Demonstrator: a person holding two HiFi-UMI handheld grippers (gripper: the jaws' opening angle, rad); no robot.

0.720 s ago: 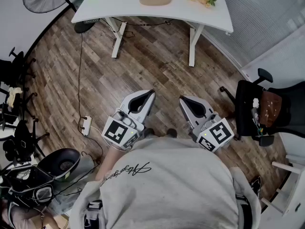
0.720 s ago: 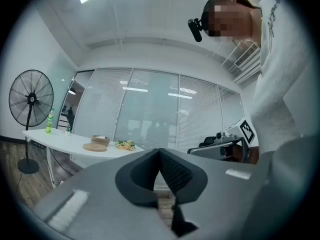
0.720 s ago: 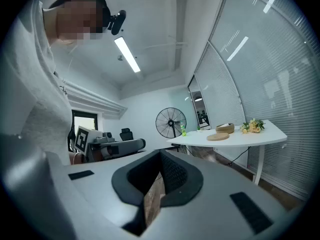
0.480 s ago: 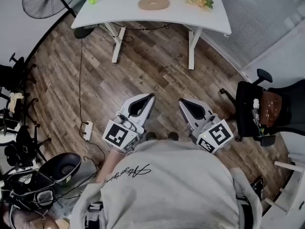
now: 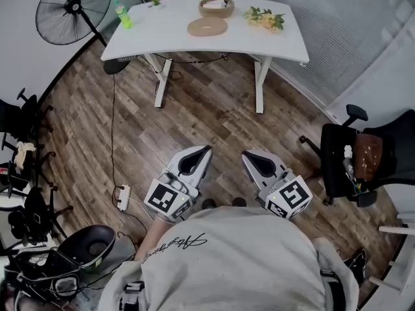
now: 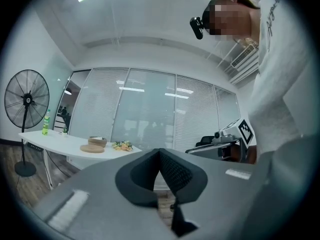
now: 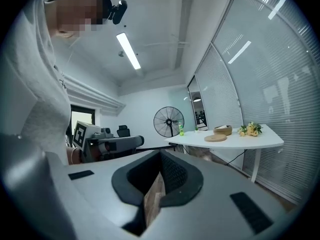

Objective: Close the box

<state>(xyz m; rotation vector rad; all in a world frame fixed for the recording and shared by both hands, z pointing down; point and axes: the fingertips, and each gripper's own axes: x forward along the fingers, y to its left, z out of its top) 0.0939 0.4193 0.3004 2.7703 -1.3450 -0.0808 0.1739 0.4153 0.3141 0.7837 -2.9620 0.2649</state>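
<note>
Nearest the camera is the person's grey sweatshirt (image 5: pixel 227 258). Both tools are held out level just ahead of it, side by side over the wooden floor (image 5: pixel 214 102). The left hand-held gripper (image 5: pixel 205 150) has its jaws pressed together with nothing between them. The right hand-held gripper (image 5: pixel 247 155) is the same, jaws together and empty. A power strip (image 5: pixel 122 197) lies on the floor to the left, and a black office chair (image 5: pixel 353 154) stands to the right.

Well beyond the grippers stands a white surface (image 5: pixel 162 34). The round wooden box (image 5: pixel 217 6) sits on it toward the far edge, its top open. The flat round lid (image 5: pixel 207 26) lies just beside it on the near side. A bunch of flowers (image 5: pixel 262 19) lies to the right of the box, and a green bottle (image 5: pixel 123 15) stands near the left end. A standing fan (image 5: pixel 70 8) is off the surface's left corner.
</note>
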